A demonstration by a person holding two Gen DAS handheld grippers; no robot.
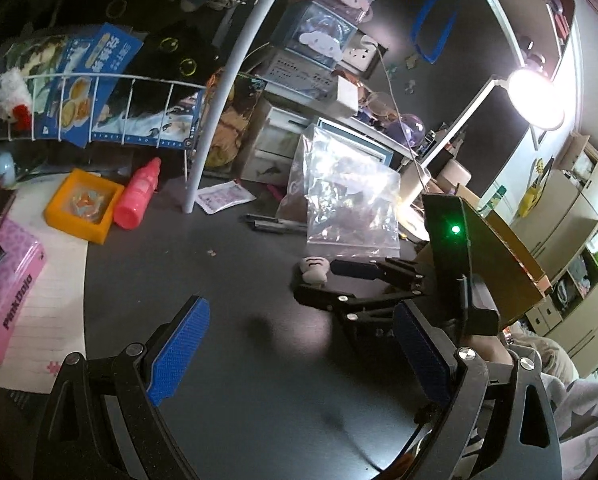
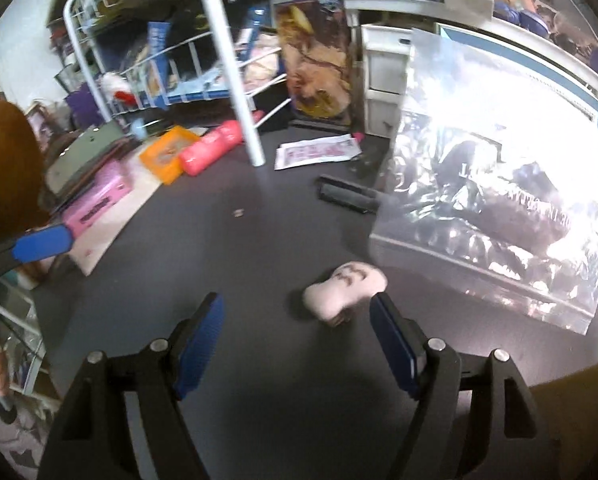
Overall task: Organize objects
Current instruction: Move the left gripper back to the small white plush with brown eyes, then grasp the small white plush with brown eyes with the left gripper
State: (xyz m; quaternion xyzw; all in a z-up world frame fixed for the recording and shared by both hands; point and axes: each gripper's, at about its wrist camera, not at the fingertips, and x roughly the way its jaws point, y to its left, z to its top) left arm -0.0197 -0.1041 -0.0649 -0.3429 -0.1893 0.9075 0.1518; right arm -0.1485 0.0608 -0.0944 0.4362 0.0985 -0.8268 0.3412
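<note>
Cluttered dark desk (image 2: 227, 264): a small pink plush (image 2: 345, 288) lies just ahead of the right gripper (image 2: 297, 344), at one o'clock, beside the clear zip bag (image 2: 499, 216). Both tongs stand spread and empty; the left gripper (image 1: 299, 360) hovers apart. Best to centre the plush between the pads before pinching.

We see a dark desk (image 1: 227, 280) ahead of the gripper, a white wire rack (image 1: 99, 80) at left, a glaring round lamp (image 1: 535, 96) and pale cabinets (image 1: 571, 216) at right.
</note>
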